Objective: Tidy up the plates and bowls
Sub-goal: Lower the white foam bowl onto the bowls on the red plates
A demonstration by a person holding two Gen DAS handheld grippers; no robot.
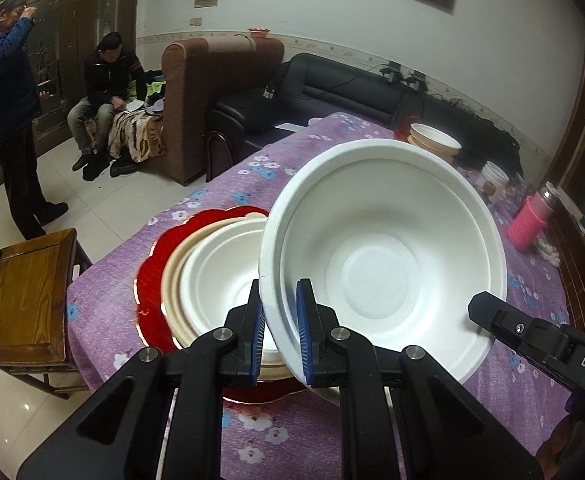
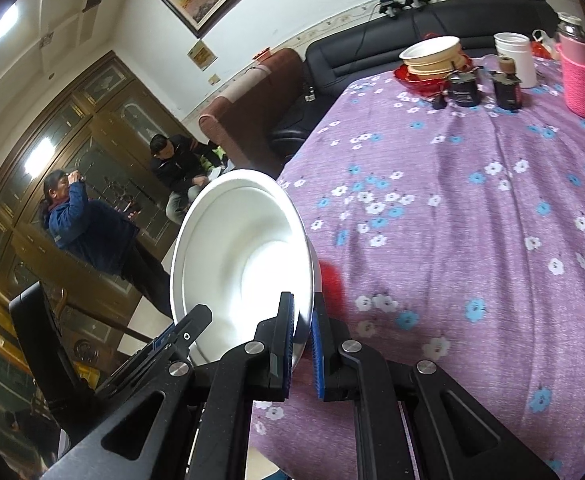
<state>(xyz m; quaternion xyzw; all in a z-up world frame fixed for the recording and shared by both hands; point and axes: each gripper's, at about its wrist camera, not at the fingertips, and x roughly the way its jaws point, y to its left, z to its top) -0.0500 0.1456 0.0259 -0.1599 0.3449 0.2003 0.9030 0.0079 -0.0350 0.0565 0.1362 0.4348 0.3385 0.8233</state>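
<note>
We grip the white foam bowl by its rim in both the left gripper and the right gripper, each clamped on it. Next, we judge, it nests onto the stacked white plates on the red scalloped tray

Matt white foam bowl; purple floral cloth tablecloth.
</note>
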